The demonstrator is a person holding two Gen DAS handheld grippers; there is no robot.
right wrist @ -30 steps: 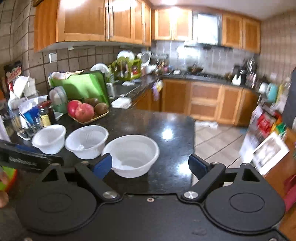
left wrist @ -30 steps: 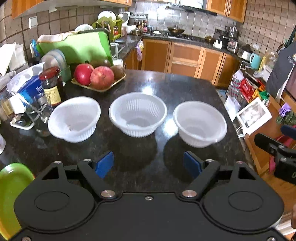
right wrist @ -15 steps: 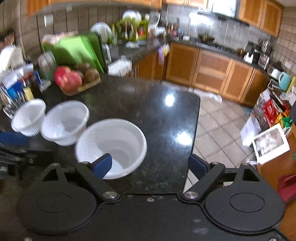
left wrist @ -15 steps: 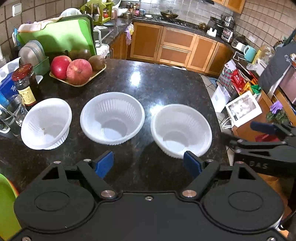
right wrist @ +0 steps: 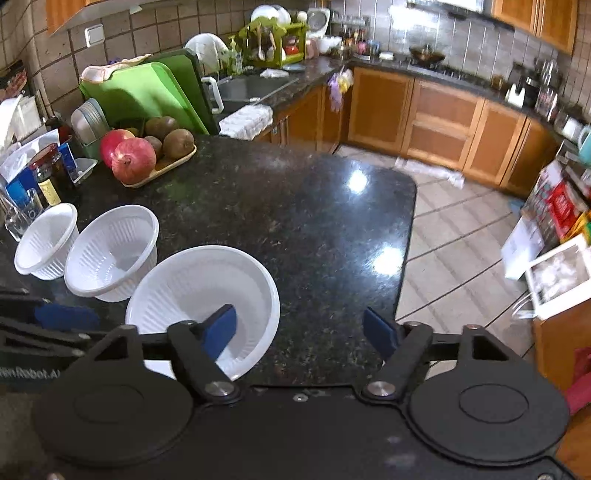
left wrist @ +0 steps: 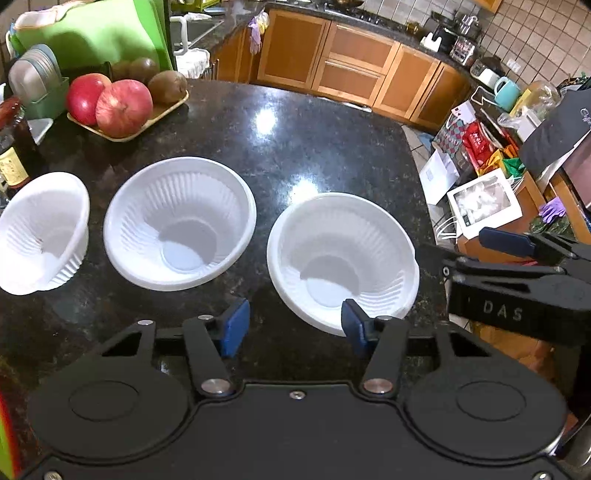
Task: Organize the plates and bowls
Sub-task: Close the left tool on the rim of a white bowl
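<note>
Three white ribbed plastic bowls stand in a row on the black granite counter [left wrist: 314,140]: a left bowl [left wrist: 40,232], a middle bowl [left wrist: 181,221] and a right bowl [left wrist: 343,254]. My left gripper [left wrist: 294,325] hovers at the right bowl's near-left rim with its jaws closing. That rim is between the jaws, and the pads do not press on it. My right gripper [right wrist: 301,332] is closing over the same bowl [right wrist: 203,295]. Its left pad is inside the bowl, its right pad is over the counter, and neither pad touches the rim.
A tray of red fruit and kiwis [left wrist: 125,110] sits at the back left, beside a sauce jar [left wrist: 13,147] and a glass [right wrist: 18,218]. A green cutting board [left wrist: 92,33] leans behind them. The counter's right edge [left wrist: 417,184] drops to a tiled floor [right wrist: 461,240].
Both grippers have moved forward and tipped downward toward the right bowl. Both pairs of jaws stand narrower than before. The three bowls have stayed where they were.
</note>
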